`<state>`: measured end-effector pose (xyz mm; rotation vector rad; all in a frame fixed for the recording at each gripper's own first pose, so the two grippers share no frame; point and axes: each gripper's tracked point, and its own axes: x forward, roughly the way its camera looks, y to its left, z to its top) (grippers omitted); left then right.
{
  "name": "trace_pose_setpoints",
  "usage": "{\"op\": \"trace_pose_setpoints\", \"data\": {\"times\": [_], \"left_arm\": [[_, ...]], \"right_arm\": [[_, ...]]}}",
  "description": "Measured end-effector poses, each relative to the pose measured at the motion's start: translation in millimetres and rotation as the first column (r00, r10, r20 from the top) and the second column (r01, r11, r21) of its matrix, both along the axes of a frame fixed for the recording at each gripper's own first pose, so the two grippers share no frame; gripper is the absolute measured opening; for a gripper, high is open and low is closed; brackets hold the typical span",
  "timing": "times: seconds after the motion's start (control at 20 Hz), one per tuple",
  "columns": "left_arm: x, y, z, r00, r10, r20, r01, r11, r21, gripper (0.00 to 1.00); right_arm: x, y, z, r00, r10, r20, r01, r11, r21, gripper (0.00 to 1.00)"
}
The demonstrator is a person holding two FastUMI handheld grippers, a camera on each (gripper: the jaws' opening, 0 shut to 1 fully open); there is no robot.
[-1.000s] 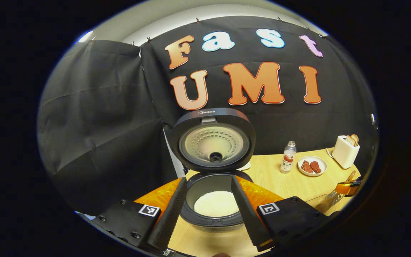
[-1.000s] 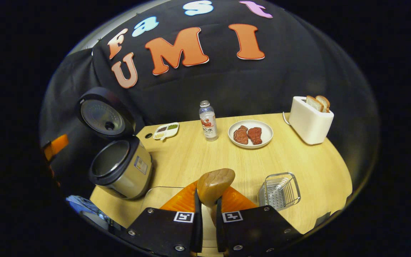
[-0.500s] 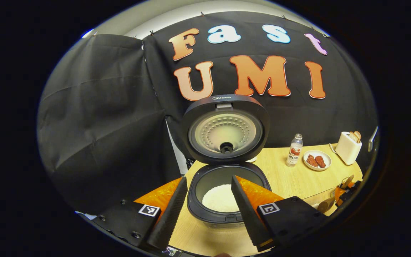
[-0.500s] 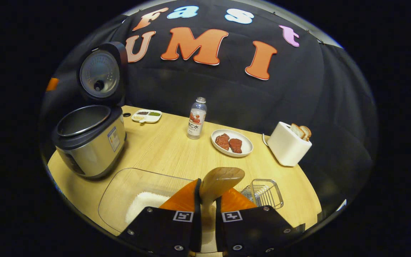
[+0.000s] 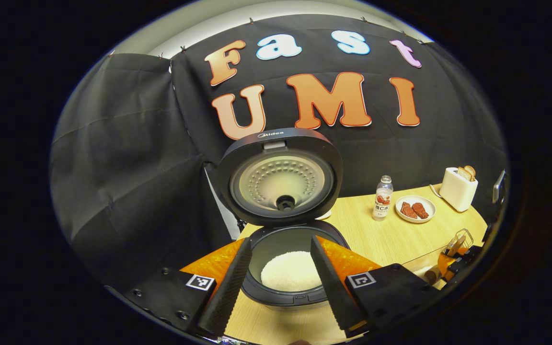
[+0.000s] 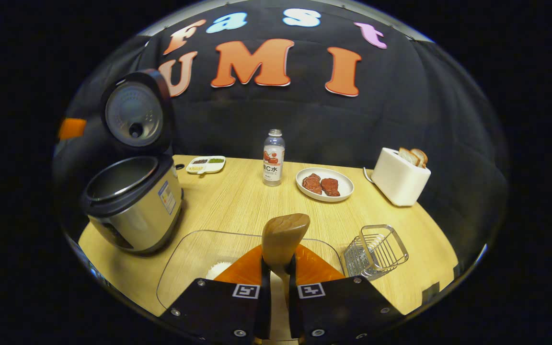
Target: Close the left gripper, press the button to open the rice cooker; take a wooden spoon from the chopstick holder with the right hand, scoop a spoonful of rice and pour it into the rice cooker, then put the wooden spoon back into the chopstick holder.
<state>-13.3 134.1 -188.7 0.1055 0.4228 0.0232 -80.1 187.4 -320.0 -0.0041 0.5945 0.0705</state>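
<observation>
A: What has moved since the earlier frame?

B: The right gripper view has levelled out; the rice cooker now sits lower, at nine o'clock, and the chopstick holder has shifted out towards four o'clock.

A: Finger states?

B: The right gripper is clamped on the wooden spoon, bowl upward. The left gripper hangs with fingers spread, holding nothing, before the cooker's raised lid.

A: Step in hand?

B: Rice already lies in the pot, so I judge the spoon is due back in the holder. That calls for swinging towards four o'clock and lowering it upright.

A: Obstructions?

B: The clear rice container lies at six o'clock, just beside the holder. Bottle, plate and toaster stand well apart at twelve to two o'clock.
</observation>
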Motion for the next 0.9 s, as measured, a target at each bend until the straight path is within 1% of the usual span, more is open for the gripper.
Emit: {"op": "trace_pose_setpoints", "data": {"times": [0.05, 0.1, 0.15, 0.2, 0.25, 0.4, 0.5, 0.6, 0.7, 0.75, 0.9], "left_arm": [[1, 1, -1, 1.0, -0.004, -0.003, 0.004, 1.0, 0.003, 0.86], [2, 2, -3, 1.0, -0.005, -0.008, 0.006, 1.0, 0.001, 0.86], [3, 1, -6, 1.0, -0.006, -0.015, 0.006, 1.0, -0.002, 0.86], [5, 3, -6, 1.0, -0.004, -0.017, 0.004, 1.0, -0.005, 0.86], [5, 4, -6, 1.0, -0.002, -0.017, 0.001, 1.0, -0.006, 0.86], [7, 7, -8, 1.0, 0.009, -0.019, -0.009, 1.0, -0.009, 0.86], [6, 10, -8, 1.0, 0.012, -0.02, -0.013, 1.0, -0.006, 0.86], [5, 12, -10, 1.0, 0.016, -0.023, -0.016, 1.0, -0.002, 0.86], [4, 16, -13, 0.999, 0.023, -0.03, -0.023, 1.0, 0.003, 0.86], [4, 18, -13, 0.999, 0.029, -0.032, -0.029, 1.0, 0.005, 0.86], [1, 24, -15, 0.998, 0.047, -0.041, -0.047, 0.999, -0.001, 0.86]], "right_arm": [[-1, 0, 0, 1.0, -0.012, -0.009, 0.012, 0.999, 0.031, 0.15], [-2, 3, 1, 1.0, -0.02, -0.018, 0.022, 0.997, 0.072, 0.1], [-3, 7, 1, 0.999, -0.028, -0.03, 0.032, 0.993, 0.118, 0.14], [-5, 14, 2, 0.999, -0.034, -0.04, 0.04, 0.985, 0.166, 0.13], [-8, 20, 3, 0.999, -0.03, -0.041, 0.037, 0.982, 0.186, 0.13], [-19, 43, 4, 0.999, 0.024, -0.046, -0.013, 0.971, 0.238, 0.13], [-23, 58, 2, 0.996, 0.04, -0.077, -0.013, 0.946, 0.323, 0.13], [-27, 65, 0, 0.994, 0.036, -0.107, 0.009, 0.919, 0.394, 0.13], [-24, 62, -5, 0.991, 0.008, -0.131, 0.05, 0.902, 0.428, 0.13], [-24, 59, -6, 0.988, -0.007, -0.154, 0.077, 0.888, 0.453, 0.13], [-23, 54, -13, 0.973, -0.048, -0.226, 0.164, 0.833, 0.529, 0.13]]}}
